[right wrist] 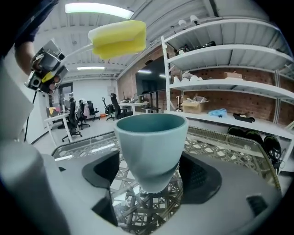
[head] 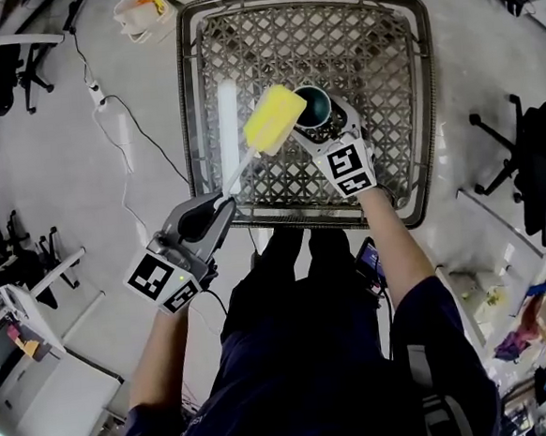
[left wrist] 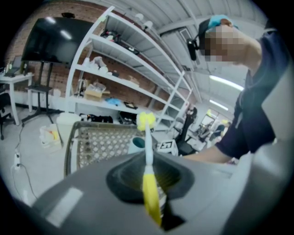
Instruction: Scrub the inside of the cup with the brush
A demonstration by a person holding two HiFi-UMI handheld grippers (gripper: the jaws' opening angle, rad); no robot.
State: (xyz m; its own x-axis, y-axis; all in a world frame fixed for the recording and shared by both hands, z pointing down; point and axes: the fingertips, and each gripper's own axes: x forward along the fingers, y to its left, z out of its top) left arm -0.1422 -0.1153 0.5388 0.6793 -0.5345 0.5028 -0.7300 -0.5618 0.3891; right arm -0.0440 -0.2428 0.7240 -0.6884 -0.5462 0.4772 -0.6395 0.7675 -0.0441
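Observation:
A teal cup (head: 313, 106) (right wrist: 150, 147) stands upright on the metal lattice table (head: 240, 36). My right gripper (head: 325, 126) (right wrist: 149, 179) is around its lower part. The jaws stand wide, with a gap between each pad and the cup. My left gripper (head: 218, 207) (left wrist: 154, 202) is shut on the yellow-and-white handle of the brush. The brush's yellow sponge head (head: 274, 118) (left wrist: 146, 120) (right wrist: 118, 39) hangs in the air just left of the cup and above its rim, outside it.
The table's raised rim (head: 187, 106) runs around the lattice top. A white bag (head: 141, 11) and a cable (head: 129, 120) lie on the floor to the left. Office chairs (head: 532, 159) stand at the right. Shelves (right wrist: 229, 78) fill the background.

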